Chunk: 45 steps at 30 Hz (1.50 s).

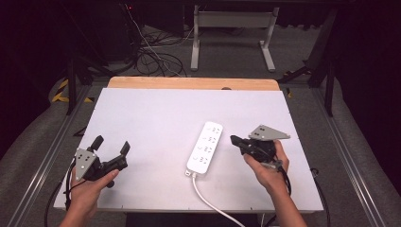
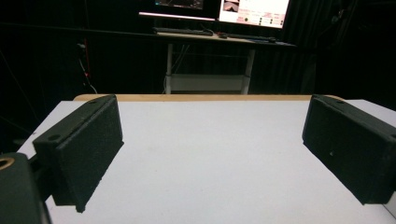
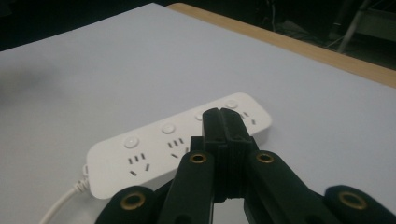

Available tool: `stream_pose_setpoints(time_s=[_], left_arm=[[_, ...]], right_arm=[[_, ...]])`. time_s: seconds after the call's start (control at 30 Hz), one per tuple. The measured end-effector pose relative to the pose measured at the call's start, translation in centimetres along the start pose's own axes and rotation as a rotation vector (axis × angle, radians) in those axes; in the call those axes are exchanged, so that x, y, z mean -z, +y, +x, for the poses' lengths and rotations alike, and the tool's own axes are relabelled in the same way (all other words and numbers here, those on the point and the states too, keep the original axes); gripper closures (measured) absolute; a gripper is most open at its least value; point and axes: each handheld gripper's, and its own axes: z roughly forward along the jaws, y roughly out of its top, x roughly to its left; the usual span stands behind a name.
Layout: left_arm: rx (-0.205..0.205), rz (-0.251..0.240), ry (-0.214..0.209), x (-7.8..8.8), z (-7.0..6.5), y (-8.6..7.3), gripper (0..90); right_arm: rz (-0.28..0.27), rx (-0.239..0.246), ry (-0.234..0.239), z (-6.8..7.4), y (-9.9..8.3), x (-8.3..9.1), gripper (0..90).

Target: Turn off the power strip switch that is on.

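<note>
1. Your right tongs (image 3: 223, 116) sit pressed closed with nothing between them, just beside the white power strip (image 1: 205, 147).
2. Your left tongs (image 1: 111, 145) gape wide over bare white worktop (image 1: 151, 118), well apart from the strip.
3. The strip lies right of centre, its white cord (image 1: 213, 204) trailing off the near edge.

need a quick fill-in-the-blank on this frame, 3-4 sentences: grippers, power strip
1. The left gripper has its jaws ____.
2. The right gripper has its jaws ____, with nothing between them.
3. The white power strip lies nearer the ____ gripper.
4. The strip's white cable runs off the table edge nearest the ____.

Missing words: open; shut; right; person
</note>
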Motion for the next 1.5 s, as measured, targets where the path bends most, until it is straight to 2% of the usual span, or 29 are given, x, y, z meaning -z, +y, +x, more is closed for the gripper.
stream_pose_setpoints(time_s=[0.07, 0.13, 0.27, 0.3, 0.4, 0.6, 0.63, 0.8, 0.93, 1.4, 1.5], left_arm=[[-0.001, 0.001, -0.001, 0.0, 0.0, 0.0, 5.6], [-0.001, 0.001, -0.001, 0.0, 0.0, 0.0, 5.6], [0.0, 0.004, -0.003, 0.1, 0.0, 0.0, 5.8], [-0.001, 0.003, 0.0, 0.1, 0.0, 0.0, 5.8], [0.0, 0.003, 0.006, 0.2, 0.1, 0.0, 5.8], [-0.005, 0.018, 0.005, 0.1, 0.1, -0.2, 5.9], [-0.006, 0.019, 0.004, 0.1, 0.1, -0.2, 5.9], [-0.009, 0.026, 0.001, 0.1, 0.0, -0.3, 5.9], [-0.013, 0.028, 0.0, 0.1, 0.1, -0.3, 5.8], [-0.025, 0.054, -0.009, 0.0, 0.0, -0.3, 5.0], [-0.026, 0.049, -0.013, 0.1, -0.1, -0.2, 5.0]], right_arm=[[0.012, 0.01, 0.012, 0.5, 0.2, -0.5, 90.0], [0.048, 0.046, 0.026, 1.5, 0.6, -1.6, 90.0], [0.098, 0.085, 0.059, 3.2, 1.0, -3.6, 90.0], [0.137, 0.085, 0.089, 3.7, 1.0, -4.6, 90.0], [0.182, 0.099, 0.108, 4.3, 0.8, -5.9, 90.0], [0.215, 0.122, 0.124, 5.5, 1.0, -7.6, 90.0], [0.235, 0.123, 0.132, 5.9, 1.1, -8.4, 90.0], [0.271, 0.129, 0.13, 6.3, 0.8, -9.5, 90.0], [0.26, 0.131, 0.14, 6.5, 0.5, -9.4, 90.0], [0.298, 0.11, 0.134, 6.2, -0.2, -10.9, 90.0], [0.3, 0.122, 0.127, 6.4, -0.2, -10.9, 90.0]])
